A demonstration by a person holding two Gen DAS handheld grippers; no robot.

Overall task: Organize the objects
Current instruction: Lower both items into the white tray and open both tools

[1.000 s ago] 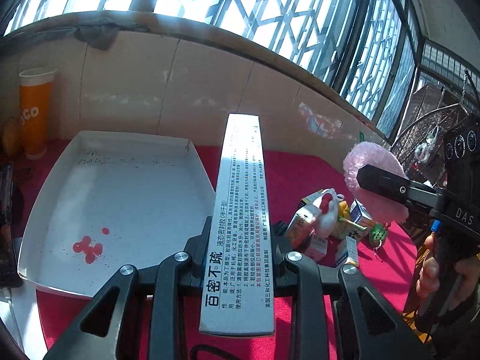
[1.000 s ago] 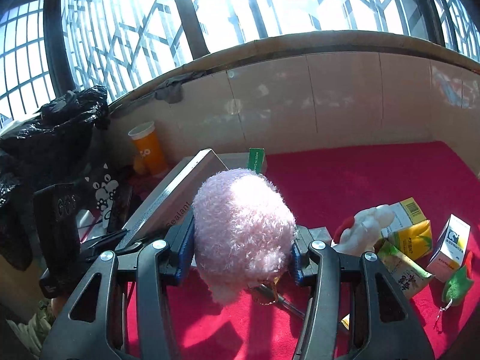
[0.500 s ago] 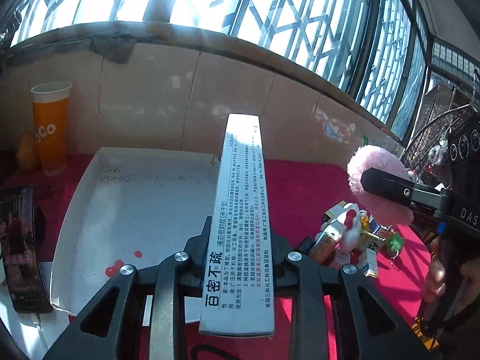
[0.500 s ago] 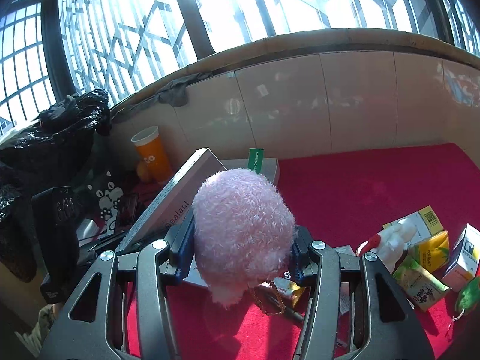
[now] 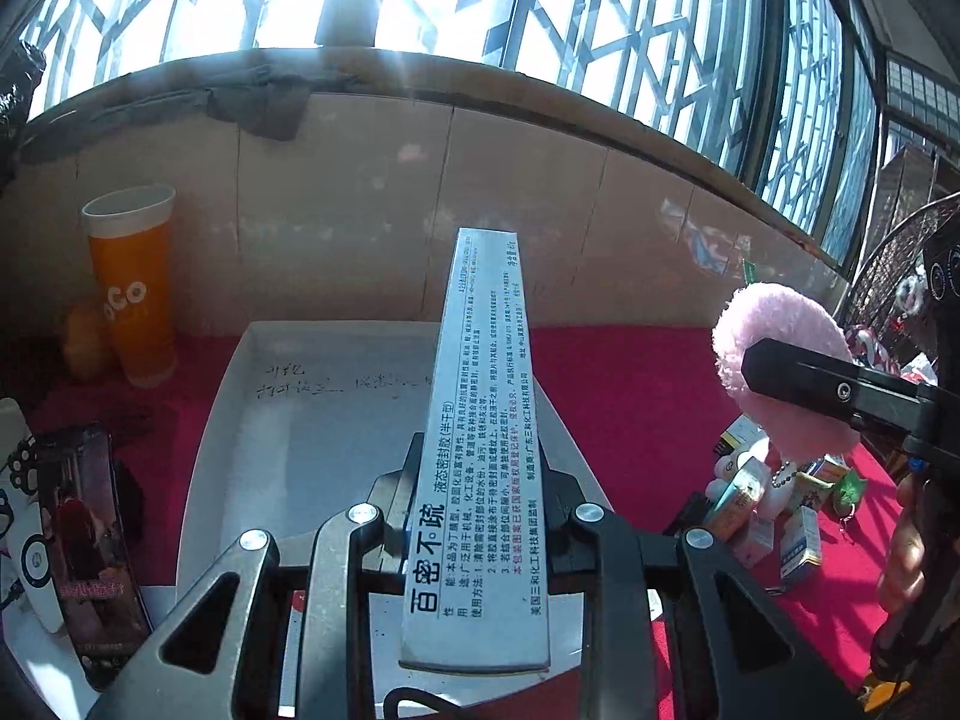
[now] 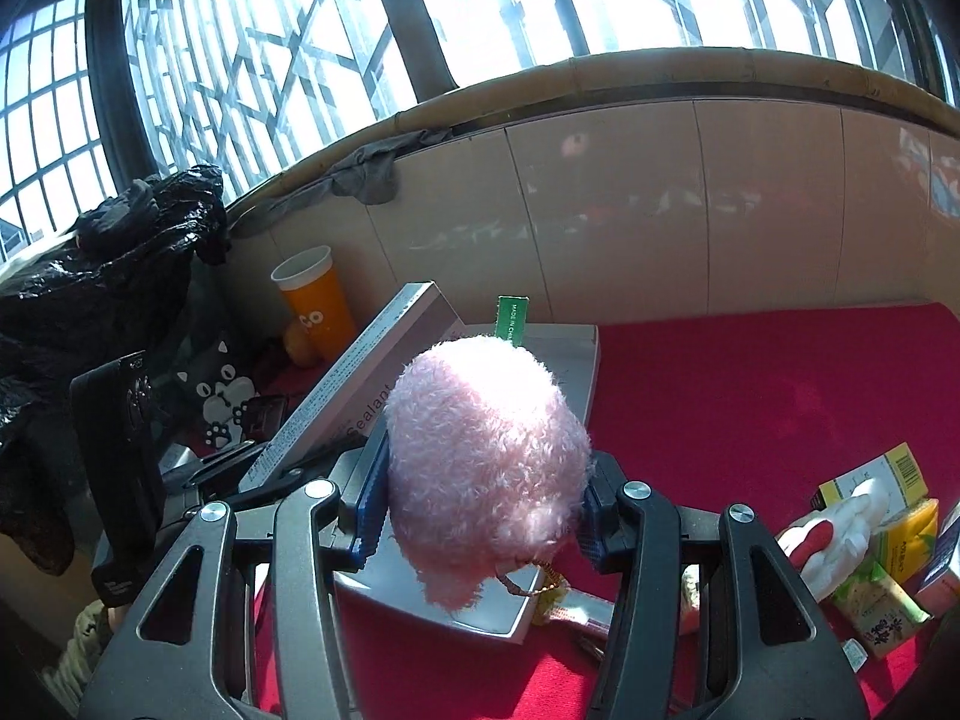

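Observation:
My left gripper (image 5: 480, 498) is shut on a long silver sealant box (image 5: 486, 420) with Chinese print, held above the white tray (image 5: 336, 420). The box also shows in the right wrist view (image 6: 360, 384). My right gripper (image 6: 480, 498) is shut on a fluffy pink plush keychain (image 6: 480, 462), held over the tray's near right corner (image 6: 510, 618). The plush also shows in the left wrist view (image 5: 774, 360), to the right of the tray. A heap of small boxes and toys (image 6: 870, 552) lies on the red cloth at the right; it also shows in the left wrist view (image 5: 774, 504).
An orange paper cup (image 5: 132, 288) stands by the tiled wall behind the tray's left. A phone (image 5: 90, 546) lies left of the tray. A black plastic bag (image 6: 90, 300) hangs at the far left. The red cloth (image 6: 750, 390) stretches right of the tray.
Both grippers have drawn back and shifted left, keeping their loads. The tray now sits more under the sealant box, and the plush has come over the tray's corner.

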